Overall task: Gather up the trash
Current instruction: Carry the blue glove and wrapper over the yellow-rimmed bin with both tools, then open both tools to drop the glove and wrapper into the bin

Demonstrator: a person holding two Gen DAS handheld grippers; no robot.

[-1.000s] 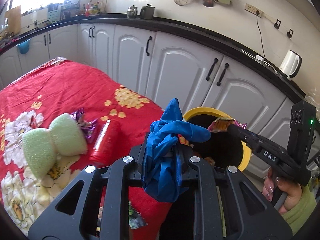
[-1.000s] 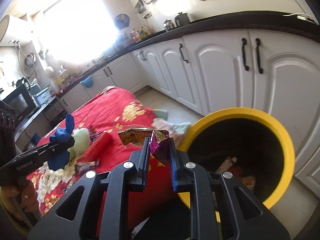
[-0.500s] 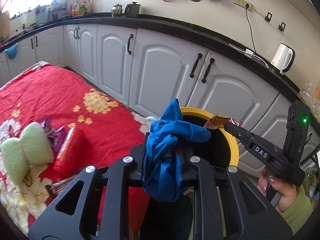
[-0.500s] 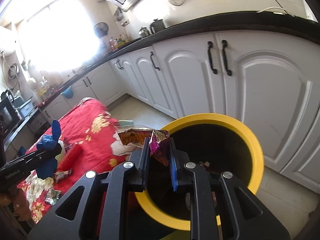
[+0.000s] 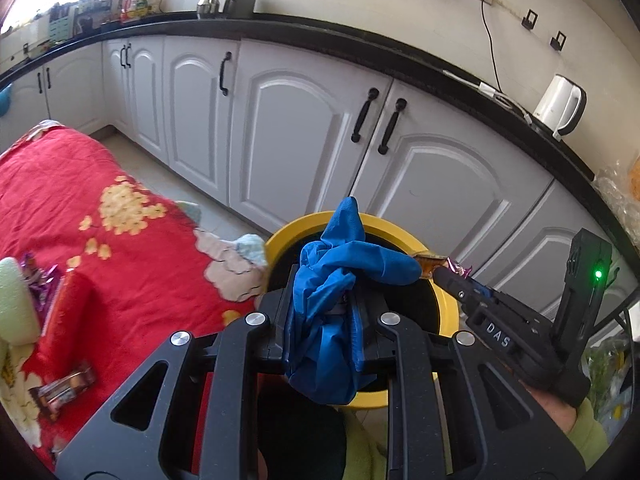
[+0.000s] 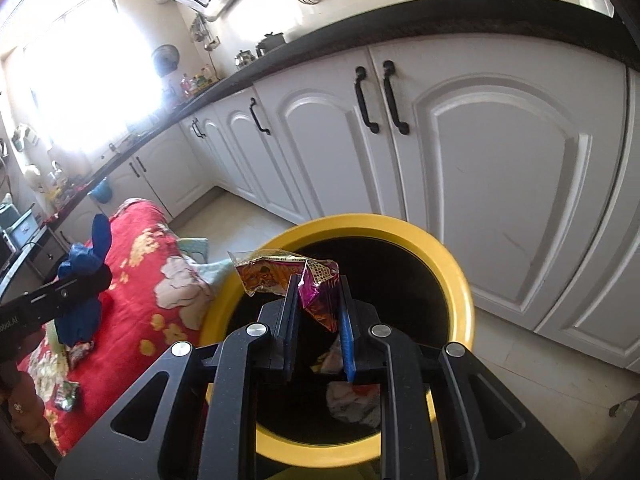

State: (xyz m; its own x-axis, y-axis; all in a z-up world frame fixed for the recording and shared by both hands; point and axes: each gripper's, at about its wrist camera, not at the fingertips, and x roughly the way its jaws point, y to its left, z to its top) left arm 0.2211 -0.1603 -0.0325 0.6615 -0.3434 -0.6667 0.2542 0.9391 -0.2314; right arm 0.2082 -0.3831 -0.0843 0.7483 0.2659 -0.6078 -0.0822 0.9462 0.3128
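Two jaws clamped, left on blue glove [image 5: 340, 280], right on wrapper [image 6: 296, 280], above yellow bin [image 6: 460, 280], red cloth [image 5: 120, 260] beside.

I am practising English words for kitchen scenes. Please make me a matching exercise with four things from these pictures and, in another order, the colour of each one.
Things:
1. glove held in the left gripper
2. bin rim
3. kettle
4. cabinet handles

Colours:
A. white
B. black
C. blue
D. yellow

Pairs: 1-C, 2-D, 3-A, 4-B
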